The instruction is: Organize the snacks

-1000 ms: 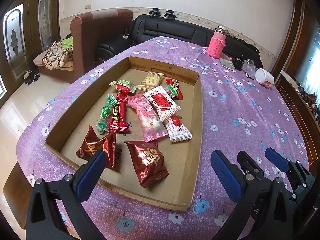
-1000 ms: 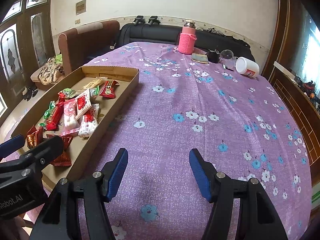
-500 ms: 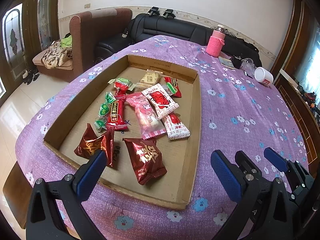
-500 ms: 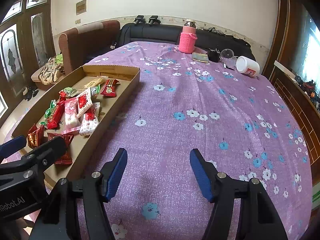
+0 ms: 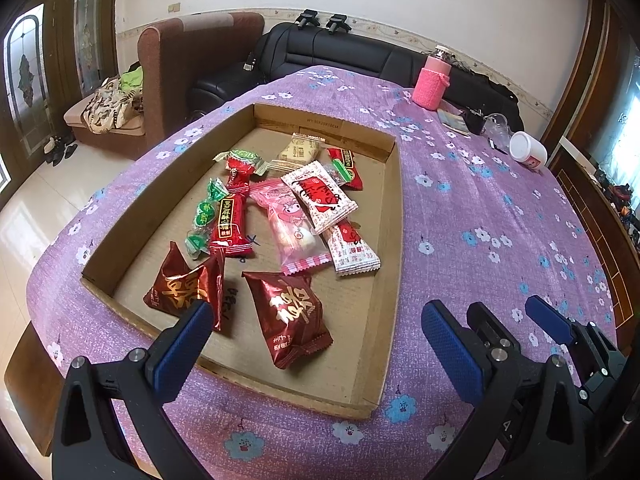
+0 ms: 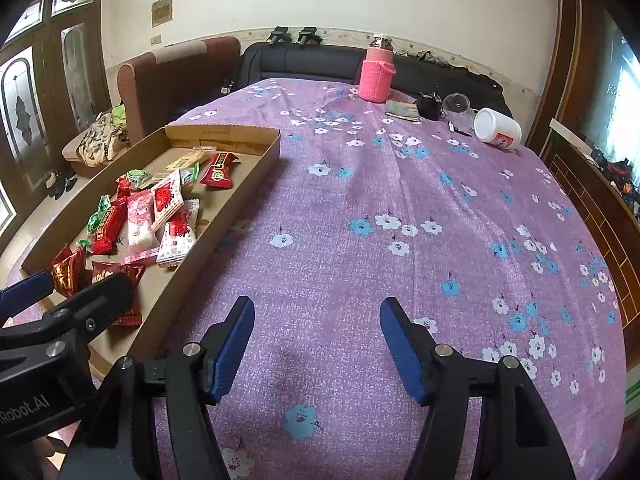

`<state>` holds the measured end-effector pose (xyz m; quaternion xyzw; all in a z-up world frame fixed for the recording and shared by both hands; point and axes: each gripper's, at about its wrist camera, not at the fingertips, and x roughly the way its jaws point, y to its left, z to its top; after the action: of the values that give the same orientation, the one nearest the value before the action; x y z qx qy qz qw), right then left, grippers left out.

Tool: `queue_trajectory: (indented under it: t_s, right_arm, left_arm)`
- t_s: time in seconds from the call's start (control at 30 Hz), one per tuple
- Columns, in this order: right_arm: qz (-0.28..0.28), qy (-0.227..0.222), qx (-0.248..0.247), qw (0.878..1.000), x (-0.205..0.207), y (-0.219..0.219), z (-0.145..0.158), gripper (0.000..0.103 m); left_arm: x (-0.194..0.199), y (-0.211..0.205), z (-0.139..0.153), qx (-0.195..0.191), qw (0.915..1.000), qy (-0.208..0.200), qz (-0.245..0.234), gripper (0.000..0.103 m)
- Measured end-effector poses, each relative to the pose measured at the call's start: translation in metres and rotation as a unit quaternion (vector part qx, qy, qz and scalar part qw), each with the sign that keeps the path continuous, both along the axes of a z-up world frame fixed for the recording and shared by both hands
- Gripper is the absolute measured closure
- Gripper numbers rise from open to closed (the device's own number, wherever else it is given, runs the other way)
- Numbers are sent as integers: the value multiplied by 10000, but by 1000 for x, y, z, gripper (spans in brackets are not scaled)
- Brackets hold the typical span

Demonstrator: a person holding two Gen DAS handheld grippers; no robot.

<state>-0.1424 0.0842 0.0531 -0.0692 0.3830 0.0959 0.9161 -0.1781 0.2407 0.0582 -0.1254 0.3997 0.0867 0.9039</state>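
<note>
My left gripper point(image 5: 316, 340) stands with its blue-padded jaws spread wide and nothing between them, poised above the near end of the cardboard tray point(image 5: 394, 216). My right gripper point(image 6: 316, 344) is likewise parted and empty, over bare purple floral tablecloth point(image 6: 360, 200) just beside the tray's right wall.

I find all the snacks inside the tray, none on the cloth. Nearest the left gripper lie two dark red foil packets point(image 5: 290, 318), one under the left pad and one toward the tray's middle, close together but apart. Beyond them I note a long red bar point(image 5: 231, 222) with green wrapped candies point(image 5: 204, 212) along its left side. At centre a pink translucent packet point(image 5: 294, 226) lies partly under a white packet with a red panel point(image 5: 320, 196), and a second white-and-red packet point(image 5: 352, 246) sits just right of the pink one. At the far end I see a beige packet point(image 5: 300, 151), a red wrapper with a green tab point(image 5: 344, 166), and a red twisted candy point(image 5: 240, 168).

Outward on the table, well apart from the tray, I record a bottle in a pink knitted sleeve point(image 6: 376, 76), upright near the far edge, a white jar point(image 6: 498, 128) lying on its side, and a clear cup point(image 6: 458, 106) with small dark items beside it. A black sofa point(image 5: 340, 52) and a brown armchair point(image 5: 188, 64) stand behind the table.
</note>
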Motion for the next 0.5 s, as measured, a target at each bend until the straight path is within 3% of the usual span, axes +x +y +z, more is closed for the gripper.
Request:
queue_trajectory:
  t_s: [0.5]
  right_arm:
    - [30,52,-24,10000,0,3,-5,33]
  left_arm:
    - [1,1,-5,-58,10000,36,-20,0]
